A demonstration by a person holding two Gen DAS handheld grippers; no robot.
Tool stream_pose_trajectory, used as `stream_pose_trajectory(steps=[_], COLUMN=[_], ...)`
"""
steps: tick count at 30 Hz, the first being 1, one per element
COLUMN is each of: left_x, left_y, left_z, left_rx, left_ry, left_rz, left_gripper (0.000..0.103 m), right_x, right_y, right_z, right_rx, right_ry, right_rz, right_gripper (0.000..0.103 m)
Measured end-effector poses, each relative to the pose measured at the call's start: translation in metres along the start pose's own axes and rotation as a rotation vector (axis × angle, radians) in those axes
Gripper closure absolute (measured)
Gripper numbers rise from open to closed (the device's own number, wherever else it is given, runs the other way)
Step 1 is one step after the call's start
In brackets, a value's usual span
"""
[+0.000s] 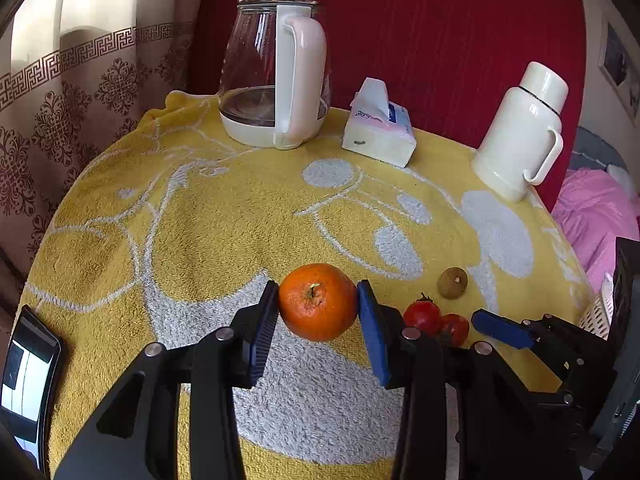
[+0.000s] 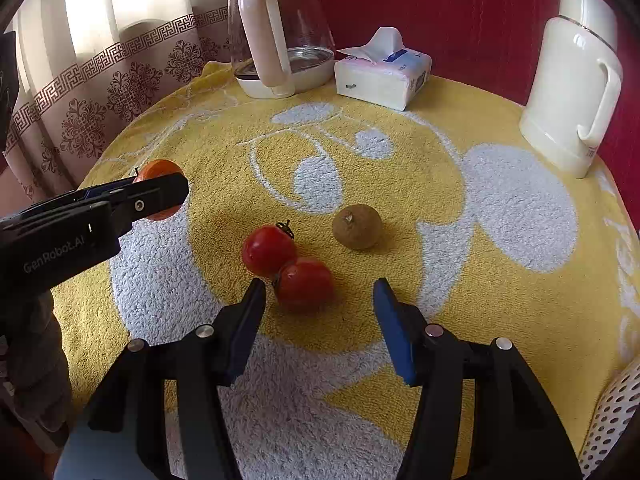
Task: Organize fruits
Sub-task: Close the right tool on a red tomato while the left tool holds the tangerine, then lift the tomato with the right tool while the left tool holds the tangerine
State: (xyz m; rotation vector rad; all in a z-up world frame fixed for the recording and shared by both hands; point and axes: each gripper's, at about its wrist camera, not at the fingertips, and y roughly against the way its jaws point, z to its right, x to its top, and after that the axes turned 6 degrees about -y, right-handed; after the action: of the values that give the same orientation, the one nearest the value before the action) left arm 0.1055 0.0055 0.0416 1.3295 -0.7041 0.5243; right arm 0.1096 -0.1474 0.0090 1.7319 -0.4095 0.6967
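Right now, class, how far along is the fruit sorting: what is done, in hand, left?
Done: nothing visibly put away yet. In hand: the left gripper clamps the orange off the towel. The right gripper is open near the two tomatoes. Left: both tomatoes and the small brown fruit.

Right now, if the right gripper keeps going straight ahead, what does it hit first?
Most likely the nearer tomato, lying just ahead between the open right gripper fingers; depth is uncertain.

Orange (image 1: pixel 318 302), stem toward me, sat clamped between my left jaws. Two red tomatoes (image 2: pixel 288 266) lay touching on worktop; brown round fruit (image 2: pixel 357 227) just beyond.
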Motion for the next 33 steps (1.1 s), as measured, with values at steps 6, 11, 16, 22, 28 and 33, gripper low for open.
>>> stream_pose_trajectory(steps=[6, 11, 16, 22, 28, 33], left_x=[-0.001, -0.002, -0.003, -0.003, -0.005, -0.006], left_y=[-0.002, -0.005, -0.006, -0.006, -0.005, -0.003], left_z=[-0.001, -0.002, -0.002, -0.002, 0.002, 0.006], left_rx=[-0.005, -0.004, -0.004, -0.006, 0.007, 0.007], left_ry=[0.004, 0.008, 0.01, 0.011, -0.008, -0.024], left_rz=[-0.01, -0.019, -0.022, -0.024, -0.008, 0.001], left_gripper=[0.063, 0.063, 0.063, 0.063, 0.063, 0.063], right_x=[0.005, 0.004, 0.001, -0.004, -0.009, -0.013], right_y=[-0.005, -0.006, -0.004, 0.0, 0.008, 0.015], right_z=[-0.005, -0.01, -0.016, -0.023, -0.027, -0.029], right_rx=[0.001, -0.035, -0.08, -0.122, -0.159, -0.19], right_ry=[0.014, 0.038, 0.061, 0.08, 0.092, 0.094], right_rz=[0.004, 0.006, 0.014, 0.023, 0.045, 0.063], right_gripper=[0.056, 0.064, 0.073, 0.073, 0.073, 0.073])
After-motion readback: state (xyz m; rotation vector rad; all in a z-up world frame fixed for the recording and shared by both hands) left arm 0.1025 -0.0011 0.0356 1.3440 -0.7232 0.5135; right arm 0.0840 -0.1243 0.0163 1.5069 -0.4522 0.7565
